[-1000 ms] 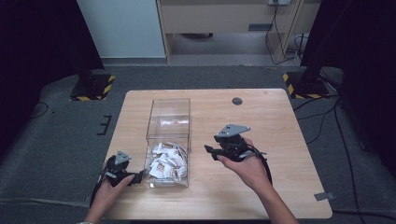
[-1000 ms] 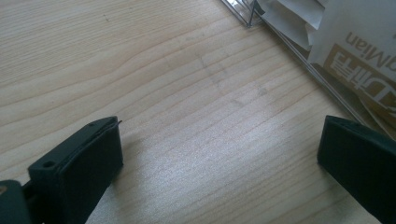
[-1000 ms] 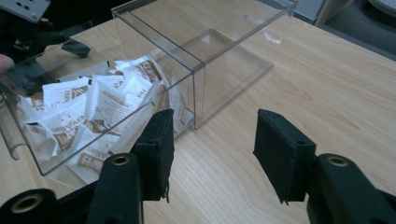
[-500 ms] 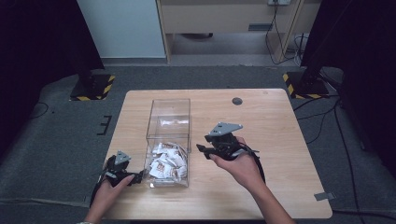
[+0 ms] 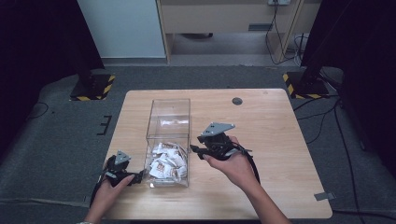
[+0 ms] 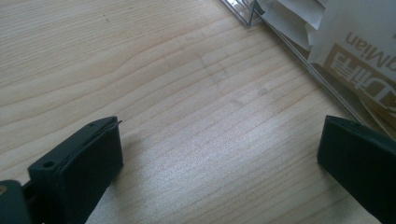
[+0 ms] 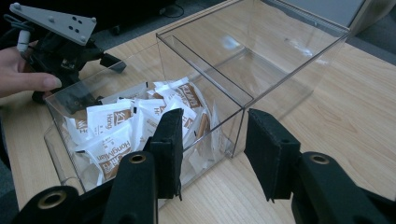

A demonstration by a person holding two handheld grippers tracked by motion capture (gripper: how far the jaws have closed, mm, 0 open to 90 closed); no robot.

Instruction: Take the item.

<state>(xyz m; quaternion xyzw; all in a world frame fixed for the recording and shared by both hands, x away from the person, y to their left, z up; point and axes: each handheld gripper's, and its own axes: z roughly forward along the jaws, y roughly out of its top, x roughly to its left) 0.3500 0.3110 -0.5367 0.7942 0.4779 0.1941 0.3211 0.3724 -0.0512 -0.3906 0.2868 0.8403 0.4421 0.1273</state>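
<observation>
A two-compartment box (image 5: 168, 140) stands on the counter (image 5: 280, 140), left of centre. Sachets (image 5: 166, 161) lie in its 6 o'clock compartment. The left tool (image 5: 137, 177) sits just at the box's 8 o'clock, the right tool (image 5: 196, 149) at its 3 o'clock.

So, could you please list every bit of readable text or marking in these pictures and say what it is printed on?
"Hong…": brown print on a white sachet in the clear box, cut off by a fold.
"HongMian": brown print on another sachet lower in the pile.
"…Mian", beside brown characters that I cannot make out: on a sachet behind the box wall, left gripper view.
Print on the sachets in the high view: too small to read.
</observation>
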